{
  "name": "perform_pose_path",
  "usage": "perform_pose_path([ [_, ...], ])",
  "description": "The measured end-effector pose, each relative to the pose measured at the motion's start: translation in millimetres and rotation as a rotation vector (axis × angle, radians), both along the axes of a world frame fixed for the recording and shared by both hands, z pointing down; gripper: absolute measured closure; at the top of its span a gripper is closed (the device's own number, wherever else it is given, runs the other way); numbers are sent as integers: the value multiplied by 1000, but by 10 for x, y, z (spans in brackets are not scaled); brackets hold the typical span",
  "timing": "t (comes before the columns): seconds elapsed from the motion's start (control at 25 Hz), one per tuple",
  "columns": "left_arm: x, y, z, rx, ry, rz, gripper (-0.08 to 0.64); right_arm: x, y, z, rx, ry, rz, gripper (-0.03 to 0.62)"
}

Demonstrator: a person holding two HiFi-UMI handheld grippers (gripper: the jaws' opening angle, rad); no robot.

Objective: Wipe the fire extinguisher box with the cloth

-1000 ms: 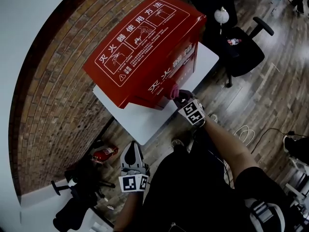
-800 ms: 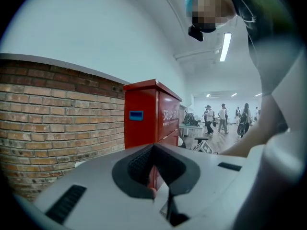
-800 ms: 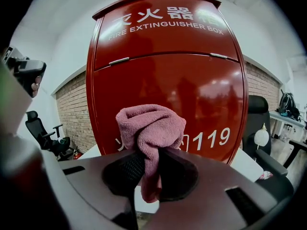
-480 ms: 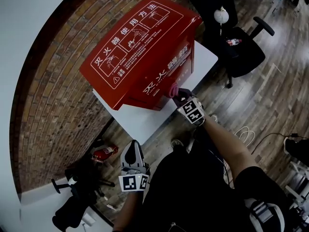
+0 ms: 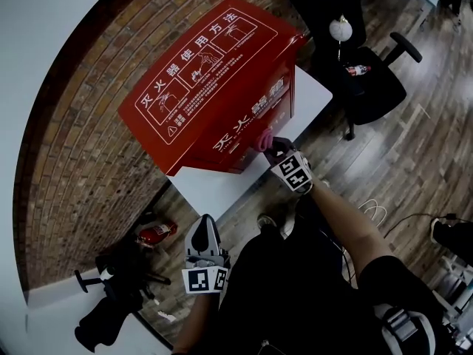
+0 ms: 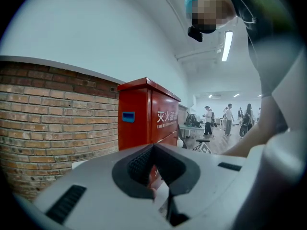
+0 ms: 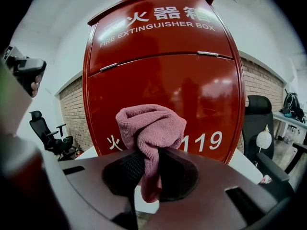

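A red fire extinguisher box (image 5: 214,87) with white lettering stands on a white table (image 5: 222,183) against a brick wall. It fills the right gripper view as the box front (image 7: 163,75). My right gripper (image 5: 272,148) is shut on a bunched pink cloth (image 7: 151,128), held up against the lower front of the box. The pink cloth (image 5: 264,136) shows as a small wad at the box's front face in the head view. My left gripper (image 5: 203,246) hangs low by my body, away from the box, jaws together with nothing in them. The box (image 6: 146,116) appears ahead in the left gripper view.
A black office chair (image 5: 362,58) stands right of the table. A small red extinguisher (image 5: 157,234) and dark gear (image 5: 122,287) lie on the wooden floor at the left. A white cable (image 5: 377,205) lies on the floor right. People (image 6: 230,119) stand far off.
The head view has shifted slightly, so the box sits a little lower and left. My right gripper with the cloth stays at the box's lower front. The left gripper has not moved.
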State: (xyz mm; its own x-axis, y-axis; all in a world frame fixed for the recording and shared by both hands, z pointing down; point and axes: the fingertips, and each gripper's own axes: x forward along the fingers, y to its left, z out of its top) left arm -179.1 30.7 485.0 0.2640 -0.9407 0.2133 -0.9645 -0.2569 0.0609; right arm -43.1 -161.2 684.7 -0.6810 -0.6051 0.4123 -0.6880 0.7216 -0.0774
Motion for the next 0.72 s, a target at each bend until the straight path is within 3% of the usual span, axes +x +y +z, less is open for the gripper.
perform_pose_path([
  [0.72,224,-224,-5,8,2,1,516,343,-274,-16,6,23,18,532],
])
